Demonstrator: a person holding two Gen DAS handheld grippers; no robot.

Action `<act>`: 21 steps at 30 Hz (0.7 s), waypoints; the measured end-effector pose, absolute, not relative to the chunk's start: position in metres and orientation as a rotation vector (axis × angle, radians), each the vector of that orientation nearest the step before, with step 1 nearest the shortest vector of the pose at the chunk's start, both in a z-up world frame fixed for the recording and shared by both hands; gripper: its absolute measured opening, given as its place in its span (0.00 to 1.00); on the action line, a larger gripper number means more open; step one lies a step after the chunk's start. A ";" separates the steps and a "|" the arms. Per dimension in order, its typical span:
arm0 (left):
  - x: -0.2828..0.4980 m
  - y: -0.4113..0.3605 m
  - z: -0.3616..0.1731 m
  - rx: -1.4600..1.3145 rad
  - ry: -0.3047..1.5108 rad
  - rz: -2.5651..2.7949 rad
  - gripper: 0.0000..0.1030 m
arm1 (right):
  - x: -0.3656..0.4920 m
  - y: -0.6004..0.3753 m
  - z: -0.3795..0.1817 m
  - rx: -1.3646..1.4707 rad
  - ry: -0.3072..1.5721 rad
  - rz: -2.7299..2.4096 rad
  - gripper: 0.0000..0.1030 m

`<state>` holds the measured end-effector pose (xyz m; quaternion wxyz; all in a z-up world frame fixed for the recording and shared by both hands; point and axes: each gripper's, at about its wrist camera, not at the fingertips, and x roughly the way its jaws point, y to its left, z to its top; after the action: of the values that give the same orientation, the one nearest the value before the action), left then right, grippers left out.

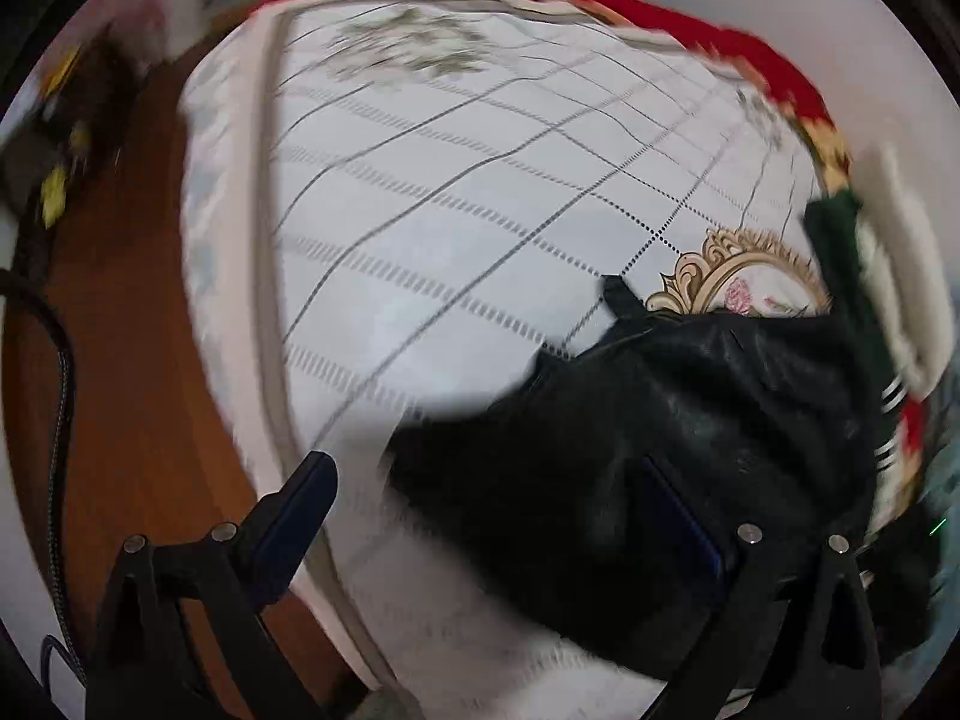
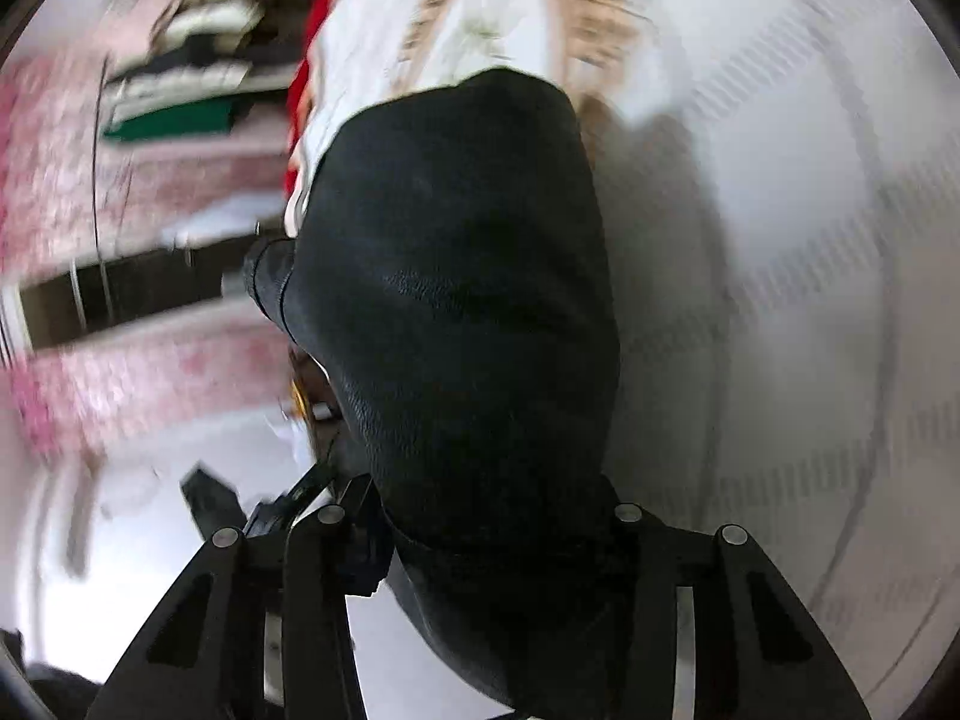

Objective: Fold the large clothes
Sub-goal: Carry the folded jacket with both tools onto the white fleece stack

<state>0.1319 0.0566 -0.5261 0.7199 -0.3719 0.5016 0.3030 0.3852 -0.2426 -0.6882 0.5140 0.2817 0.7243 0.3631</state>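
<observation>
A black leather garment lies bunched on the white checked bed cover, at the lower right of the left wrist view. My left gripper stands wide open above the bed's near edge. Its right finger is over the garment and its left finger is over the cover's edge. In the right wrist view the same black garment fills the space between the jaws and rises up the frame. My right gripper is shut on its lower part, and the leather hides the fingertips.
A wooden floor and a dark cable run along the bed's left side. A red blanket borders the far edge. Green and white clothes lie at the right. Folded clothes are stacked on a pink patterned cover.
</observation>
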 end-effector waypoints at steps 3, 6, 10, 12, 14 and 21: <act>0.119 0.055 -0.543 -0.934 1.109 0.660 0.99 | 0.363 -0.258 -0.706 0.685 1.791 0.825 0.71; 0.128 0.058 -0.560 -1.062 1.060 0.623 0.99 | 0.361 -0.264 -0.720 0.743 1.773 0.822 0.74; 0.157 0.068 -0.577 -1.070 1.051 0.595 0.97 | 0.368 -0.257 -0.727 0.757 1.730 0.872 0.88; 0.163 0.069 -0.572 -1.021 1.029 0.616 0.97 | 0.369 -0.241 -0.730 0.754 1.719 0.863 0.93; 0.167 0.069 -0.566 -0.960 1.009 0.647 0.69 | 0.370 -0.231 -0.728 0.711 1.705 0.852 0.93; 0.185 0.065 -0.531 -0.797 0.992 0.618 0.28 | 0.365 -0.224 -0.710 0.793 1.653 0.875 0.48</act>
<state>0.1854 0.0650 -0.5311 0.7601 -0.3660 0.4558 0.2837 0.3653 -0.2244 -0.7103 0.5269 0.3317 0.6915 0.3662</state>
